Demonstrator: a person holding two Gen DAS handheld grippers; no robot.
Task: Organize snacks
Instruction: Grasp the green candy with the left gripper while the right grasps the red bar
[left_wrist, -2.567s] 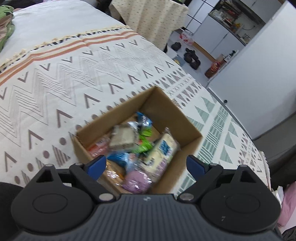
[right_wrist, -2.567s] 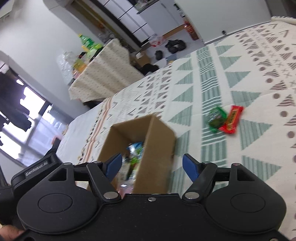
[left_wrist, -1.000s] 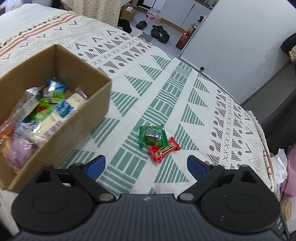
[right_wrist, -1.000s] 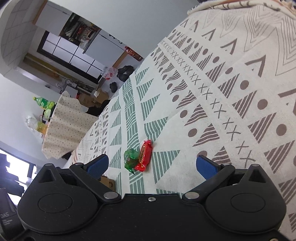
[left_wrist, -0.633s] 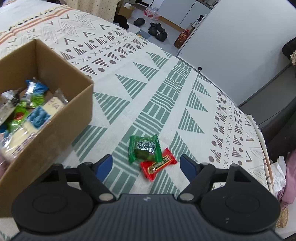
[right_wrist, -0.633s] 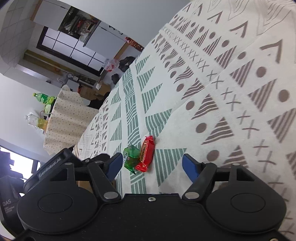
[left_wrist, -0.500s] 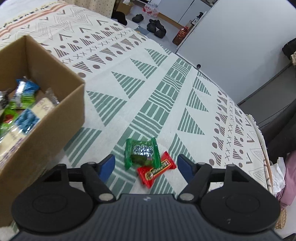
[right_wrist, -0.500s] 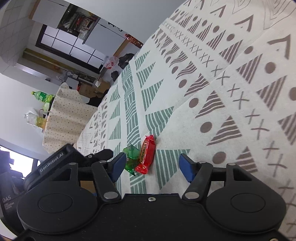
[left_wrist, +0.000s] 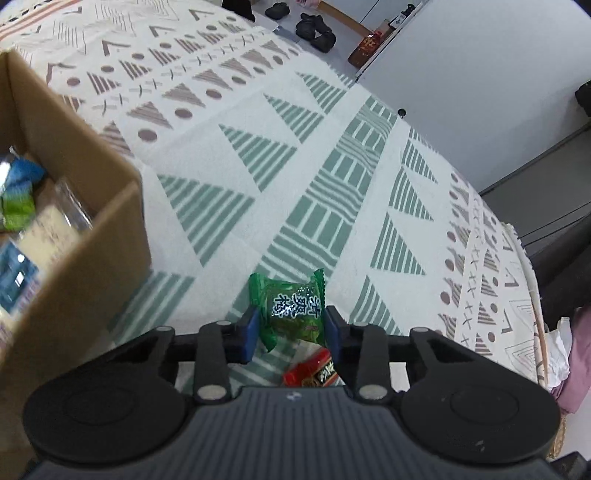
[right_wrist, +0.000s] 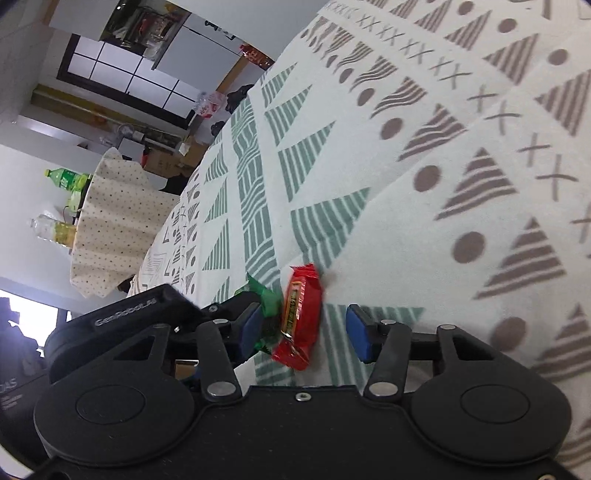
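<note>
Closing my left gripper (left_wrist: 289, 329) on the green candy (left_wrist: 291, 309), my right gripper (right_wrist: 303, 331) around the red candy (right_wrist: 300, 314), both bound for the box (left_wrist: 70, 236).

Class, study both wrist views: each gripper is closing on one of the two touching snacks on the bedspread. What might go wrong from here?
1. The green snack overlaps the red snack, so the left gripper, jaws closing, may drag both.
2. The right gripper works right beside the left; they might collide.
3. A jaw could pinch the bedspread.
</note>
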